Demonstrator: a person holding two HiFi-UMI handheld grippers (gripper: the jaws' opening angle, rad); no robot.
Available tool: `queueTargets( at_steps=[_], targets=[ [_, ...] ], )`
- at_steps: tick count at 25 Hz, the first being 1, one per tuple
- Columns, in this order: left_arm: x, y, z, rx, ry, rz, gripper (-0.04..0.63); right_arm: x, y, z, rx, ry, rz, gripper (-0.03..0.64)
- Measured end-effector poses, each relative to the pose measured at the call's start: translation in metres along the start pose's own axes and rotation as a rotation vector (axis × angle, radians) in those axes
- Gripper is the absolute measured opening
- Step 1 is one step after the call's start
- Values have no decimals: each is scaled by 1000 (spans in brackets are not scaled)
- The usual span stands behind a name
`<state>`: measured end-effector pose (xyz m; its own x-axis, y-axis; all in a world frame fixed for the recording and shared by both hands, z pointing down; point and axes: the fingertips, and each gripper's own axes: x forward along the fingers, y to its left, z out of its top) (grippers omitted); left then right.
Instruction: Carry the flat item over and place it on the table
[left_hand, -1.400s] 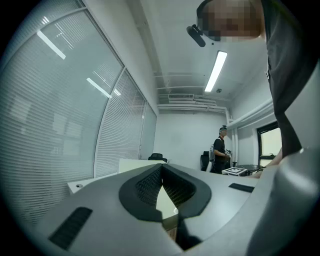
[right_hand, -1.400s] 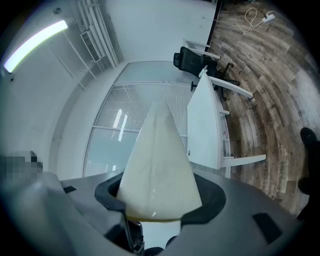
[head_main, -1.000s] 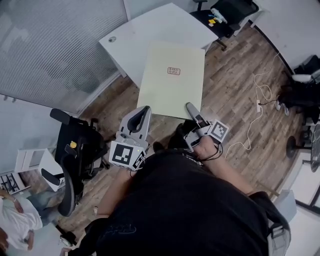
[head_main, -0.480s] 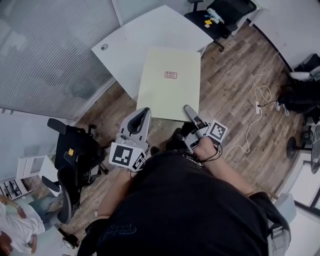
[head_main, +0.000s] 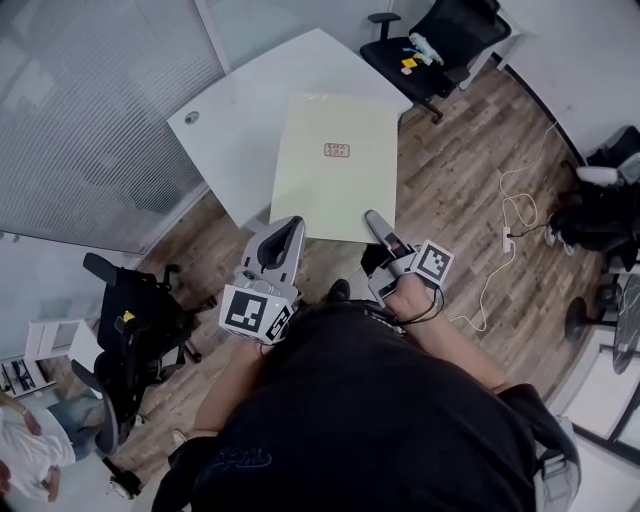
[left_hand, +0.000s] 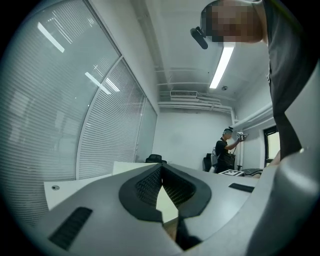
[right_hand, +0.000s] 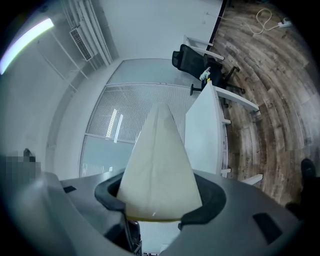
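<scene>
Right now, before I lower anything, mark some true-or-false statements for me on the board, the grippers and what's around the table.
1. The board sits between the jaws of the right gripper. True.
2. The board lies on the table with both grippers clear of it. False: the left gripper and right gripper hold its near edge.
3. A black chair stands beyond the table. True.
4. The board is bright red. False: pale yellow with a small red mark.
5. The floor is carpeted. False: wood planks.

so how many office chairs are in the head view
2: one black chair beyond the table's far corner, another chair at lower left near the blinds. Dark shapes at the right edge may be more.
</scene>
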<state>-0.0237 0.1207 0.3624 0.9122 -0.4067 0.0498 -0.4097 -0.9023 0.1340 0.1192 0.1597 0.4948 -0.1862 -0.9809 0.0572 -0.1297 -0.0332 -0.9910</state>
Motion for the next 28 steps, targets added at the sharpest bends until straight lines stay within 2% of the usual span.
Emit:
queueTargets(
  at_steps=[6,11,20,28],
  targets=[
    [18,0,2,57,-3,37,14,-2,-7,15,13,8,10,282],
    [40,0,-5,39,21,10,14,1,-15,28,33,-6,2,282],
    [59,4,-13,67,30,-4,14,8,-28,41,40,-13,-18,282],
    [79,30,-8,35,20,-5,14,40,-26,51,44,15,-18,282]
  ],
)
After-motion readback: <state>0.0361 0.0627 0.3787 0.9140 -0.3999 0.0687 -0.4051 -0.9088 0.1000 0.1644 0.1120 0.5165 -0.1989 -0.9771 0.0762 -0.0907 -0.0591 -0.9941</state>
